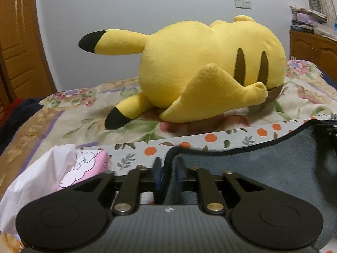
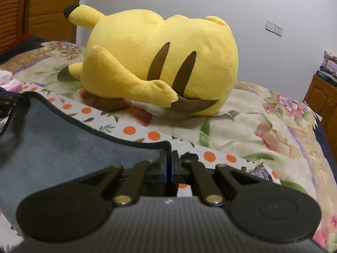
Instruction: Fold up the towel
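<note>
The grey towel (image 1: 263, 168) with a dark hem is held up between both grippers over a white cloth with orange dots (image 1: 210, 137). My left gripper (image 1: 168, 166) is shut on the towel's left corner. In the right wrist view the towel (image 2: 63, 137) hangs to the left, and my right gripper (image 2: 169, 158) is shut on its right corner. The other gripper shows at the far edge of each view, at the towel's opposite corner. The towel's top hem sags between the two corners.
A large yellow plush toy (image 1: 200, 69) lies on the floral bedspread (image 2: 263, 126) just beyond the towel. A pink tissue pack (image 1: 84, 168) with white tissue sits at the left. A wooden door (image 1: 14, 42) and cabinet (image 2: 322, 99) flank the bed.
</note>
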### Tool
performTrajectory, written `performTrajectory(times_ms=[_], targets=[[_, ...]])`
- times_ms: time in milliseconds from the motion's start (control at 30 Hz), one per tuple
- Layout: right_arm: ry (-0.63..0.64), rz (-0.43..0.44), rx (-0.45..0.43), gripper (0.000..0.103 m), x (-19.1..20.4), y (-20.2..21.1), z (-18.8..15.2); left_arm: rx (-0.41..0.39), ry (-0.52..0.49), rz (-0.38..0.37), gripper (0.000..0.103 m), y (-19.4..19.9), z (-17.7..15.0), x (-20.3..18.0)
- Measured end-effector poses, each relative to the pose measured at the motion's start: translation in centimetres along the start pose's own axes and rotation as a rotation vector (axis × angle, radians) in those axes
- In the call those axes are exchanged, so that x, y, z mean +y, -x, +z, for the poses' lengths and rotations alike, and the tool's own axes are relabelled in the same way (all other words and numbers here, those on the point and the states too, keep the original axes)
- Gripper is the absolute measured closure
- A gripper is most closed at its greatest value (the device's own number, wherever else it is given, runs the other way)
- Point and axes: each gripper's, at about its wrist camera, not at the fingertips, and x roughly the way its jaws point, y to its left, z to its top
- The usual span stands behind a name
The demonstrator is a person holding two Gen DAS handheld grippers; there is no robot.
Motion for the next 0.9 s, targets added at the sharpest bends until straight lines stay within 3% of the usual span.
performTrajectory(times_ms=[33,100,800,833,900], targets=[[-0.001,0.001,-0.003,0.094,0.0,0.1,0.0,-0.002,0.003,0.001,0.06,0.1,-0.1,0.1],[-0.006,0.004,-0.006,0.09,0.0,0.2,0.0,-0.007,0.009,-0.001,0.052,0.2,-0.2,0.2],[-0.102,0.109,0.03,0.087,2.0,6.8,-3.3,0.045,-0.008,-0.08,0.038,7.4,-3.9,-0.4],[-0.107,0.109,0.031,0.086,2.0,7.2,-3.4,0.043,-0.012,-0.083,0.036,7.9,-4.0,-0.5],[-0.111,0.109,0.033,0.058,2.1,8.1,-3.6,0.042,-0.025,-0.088,0.034,8.8,-4.2,-0.8]])
